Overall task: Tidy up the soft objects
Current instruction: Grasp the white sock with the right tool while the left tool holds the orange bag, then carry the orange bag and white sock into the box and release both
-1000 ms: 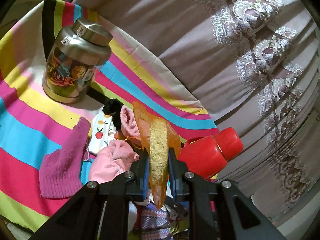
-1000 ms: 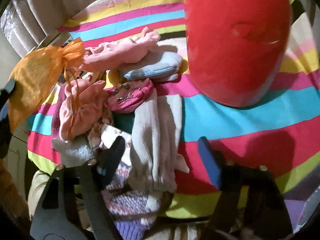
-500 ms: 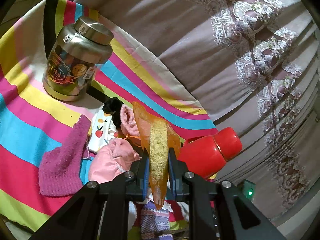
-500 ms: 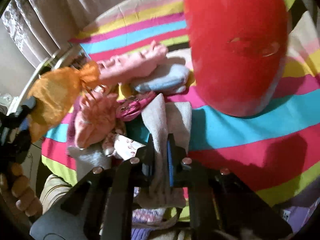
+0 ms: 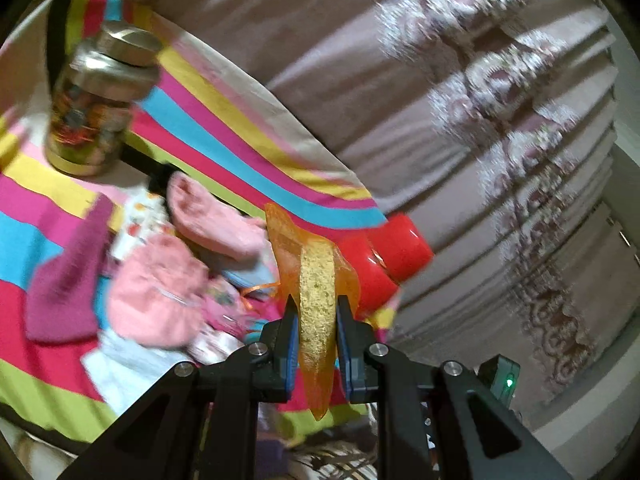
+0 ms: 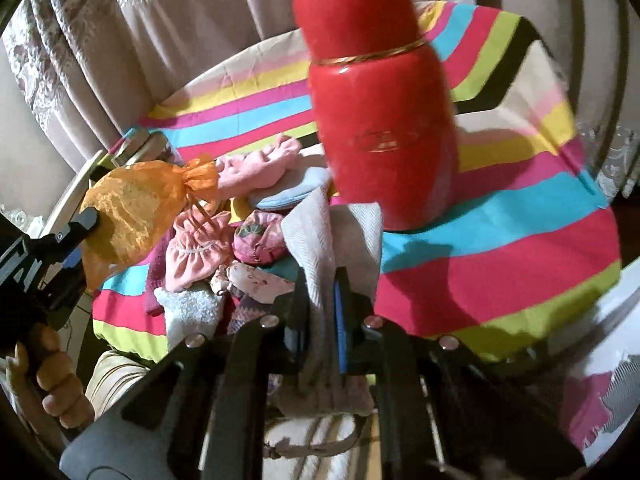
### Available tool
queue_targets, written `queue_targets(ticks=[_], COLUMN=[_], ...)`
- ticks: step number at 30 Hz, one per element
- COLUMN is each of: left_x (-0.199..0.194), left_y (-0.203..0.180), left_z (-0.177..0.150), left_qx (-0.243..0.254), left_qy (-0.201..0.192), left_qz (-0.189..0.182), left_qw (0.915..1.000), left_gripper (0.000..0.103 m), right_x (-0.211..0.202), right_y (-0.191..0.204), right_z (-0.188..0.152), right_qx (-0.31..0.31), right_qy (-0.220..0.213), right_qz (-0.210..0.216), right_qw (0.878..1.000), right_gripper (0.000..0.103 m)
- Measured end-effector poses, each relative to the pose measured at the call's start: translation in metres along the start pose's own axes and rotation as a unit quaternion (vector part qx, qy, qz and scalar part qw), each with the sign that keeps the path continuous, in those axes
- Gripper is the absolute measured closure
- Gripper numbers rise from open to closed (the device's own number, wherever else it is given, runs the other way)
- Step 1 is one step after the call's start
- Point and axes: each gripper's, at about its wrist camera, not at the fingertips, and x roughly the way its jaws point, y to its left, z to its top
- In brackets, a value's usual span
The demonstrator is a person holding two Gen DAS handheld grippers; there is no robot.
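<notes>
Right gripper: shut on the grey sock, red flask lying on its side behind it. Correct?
Not quite. The right gripper is shut on the grey sock, but the red flask stands upright on the striped cloth, as the right wrist view shows.

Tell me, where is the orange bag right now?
The orange organza pouch is clamped in the left gripper, held above the pink socks, left of the red flask.
</notes>
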Motion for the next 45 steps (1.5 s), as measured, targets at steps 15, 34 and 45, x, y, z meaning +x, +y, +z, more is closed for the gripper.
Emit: queue_targets(ticks=[15,34,45], left_x=[0.086,0.152,0.145], left_y=[-0.130,-0.202,-0.196], left_z=[-0.095,-0.211,-0.196], left_qx=[0.078,0.154,0.153], left_qy=[0.175,0.341,0.313], left_qz=[-0.088,-0.101,-0.075], left_qw=[0.9774,0.9217,0.9342], left_gripper=[0.086,0.065,0.064], right_x=[-0.116,-0.195,-0.196], right_y=[-0.110,-0.200,-0.192], right_z=[-0.021,-0.052,-0.054], right_qx=[0.071,0.118,0.109], right_qy=[-0.058,-0.088,-0.090], right_qz=[-0.095,-0.278,-0.273], right_qw=[0.991,0.949,0.951], right_gripper=[0.089,0.047,0.038])
